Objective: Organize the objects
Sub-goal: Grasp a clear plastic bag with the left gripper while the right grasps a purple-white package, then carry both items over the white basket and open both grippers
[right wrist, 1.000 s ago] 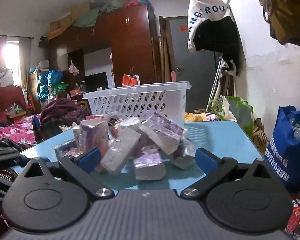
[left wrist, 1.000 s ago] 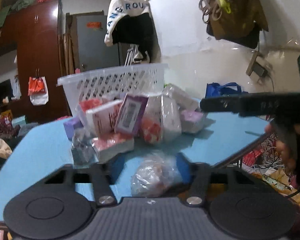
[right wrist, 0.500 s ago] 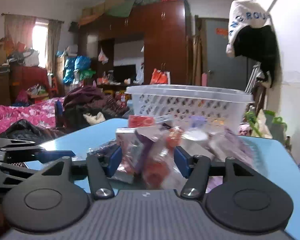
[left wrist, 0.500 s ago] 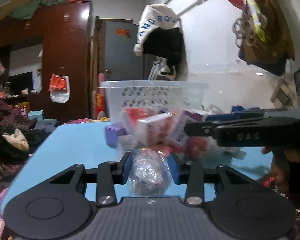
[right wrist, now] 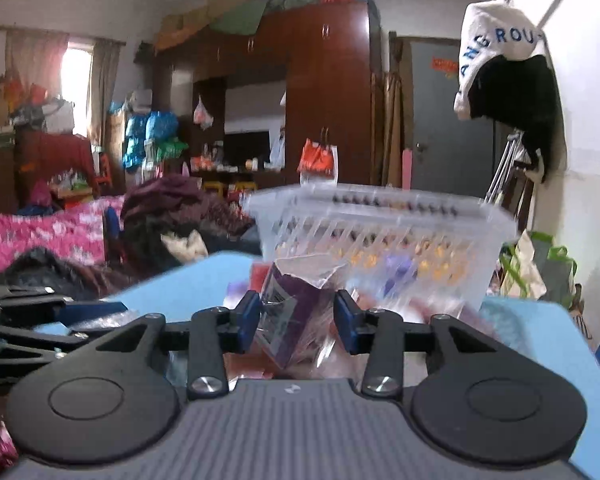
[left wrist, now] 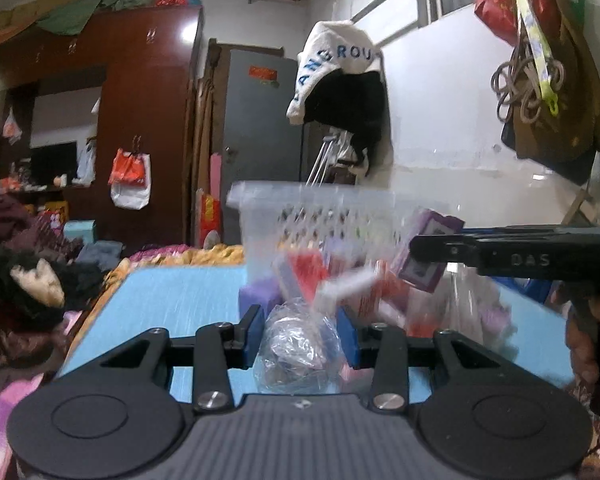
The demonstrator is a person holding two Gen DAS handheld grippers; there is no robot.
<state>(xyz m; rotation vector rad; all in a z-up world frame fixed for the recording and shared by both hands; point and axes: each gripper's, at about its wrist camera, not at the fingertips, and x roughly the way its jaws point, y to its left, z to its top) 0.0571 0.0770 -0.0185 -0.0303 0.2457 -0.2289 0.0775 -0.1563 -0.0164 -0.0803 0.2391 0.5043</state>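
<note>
Above the table point(left wrist: 188, 300), both grippers level.

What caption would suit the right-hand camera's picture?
Right gripper clamps a purple wrapped packet before a white basket on the blue table.

We see a crumpled clear plastic packet point(left wrist: 298, 350) and a purple plastic-wrapped box point(right wrist: 292, 316), each clamped above the blue desk point(left wrist: 188, 300), before a white perforated basket point(right wrist: 384, 228).
</note>
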